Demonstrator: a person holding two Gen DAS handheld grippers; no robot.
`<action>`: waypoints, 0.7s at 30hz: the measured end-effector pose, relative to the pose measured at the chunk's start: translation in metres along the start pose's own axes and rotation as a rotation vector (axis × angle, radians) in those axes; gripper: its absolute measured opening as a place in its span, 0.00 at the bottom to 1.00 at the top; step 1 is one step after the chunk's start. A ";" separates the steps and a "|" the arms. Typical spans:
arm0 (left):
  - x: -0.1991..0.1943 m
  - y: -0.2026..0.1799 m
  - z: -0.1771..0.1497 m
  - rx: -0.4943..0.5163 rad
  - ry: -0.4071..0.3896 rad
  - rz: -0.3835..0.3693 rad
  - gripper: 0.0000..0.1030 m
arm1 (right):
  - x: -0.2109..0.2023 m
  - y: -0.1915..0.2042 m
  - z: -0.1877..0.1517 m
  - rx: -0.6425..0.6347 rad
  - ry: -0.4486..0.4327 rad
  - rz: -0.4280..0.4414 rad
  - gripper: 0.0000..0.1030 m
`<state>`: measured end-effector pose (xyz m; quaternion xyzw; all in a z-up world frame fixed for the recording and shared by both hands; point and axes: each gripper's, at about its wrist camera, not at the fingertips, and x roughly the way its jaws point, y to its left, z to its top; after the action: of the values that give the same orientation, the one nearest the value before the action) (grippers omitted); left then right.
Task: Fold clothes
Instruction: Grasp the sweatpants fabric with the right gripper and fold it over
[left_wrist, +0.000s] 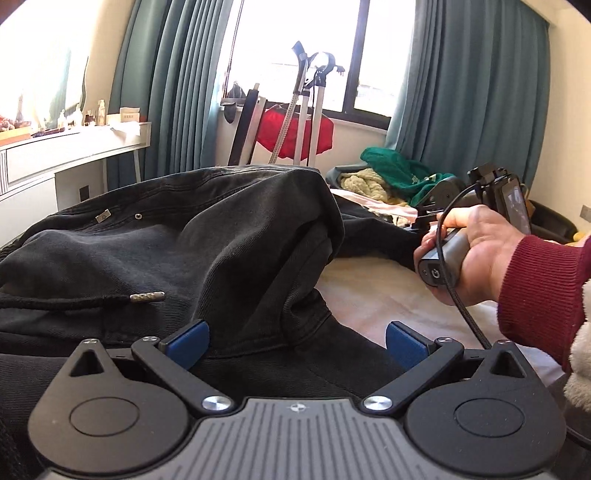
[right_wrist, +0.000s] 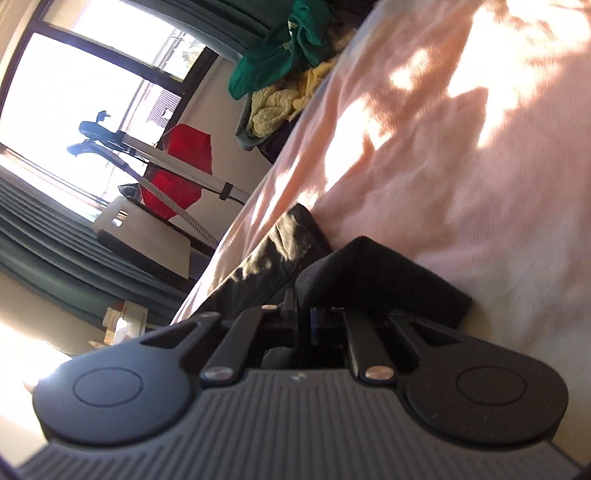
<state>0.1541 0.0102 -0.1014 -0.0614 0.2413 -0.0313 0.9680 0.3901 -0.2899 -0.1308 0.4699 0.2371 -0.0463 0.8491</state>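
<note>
Left wrist view: left gripper hangs with jaws released, blue pads wide apart over the black hooded garment heaped across the lower left and centre on the bed; the right hand in a dark red sleeve grips the other tool's handle at right. Right wrist view, rolled sideways: right gripper has jaws clenched on a black fold of that garment at lower centre, against the pink bedcover.

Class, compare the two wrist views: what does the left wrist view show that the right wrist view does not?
Only the left view: the black hoodie's drawstring tip, the open left tongs, and a hand holding the other tool. Only the right view: the right tongs shut on a black cuff. Both: the red bag, green garment and pink bedding.
</note>
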 end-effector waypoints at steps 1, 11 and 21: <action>0.000 0.001 0.001 -0.013 0.001 -0.006 1.00 | -0.009 0.004 0.004 -0.035 -0.017 0.007 0.08; -0.027 0.006 0.015 -0.061 -0.066 -0.022 1.00 | -0.137 -0.032 0.128 -0.118 -0.284 -0.109 0.08; -0.028 -0.017 0.010 0.056 -0.058 -0.031 1.00 | -0.226 -0.156 0.170 -0.058 -0.285 -0.211 0.08</action>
<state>0.1333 -0.0035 -0.0774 -0.0389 0.2110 -0.0513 0.9754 0.2042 -0.5481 -0.0755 0.4062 0.1635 -0.1945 0.8777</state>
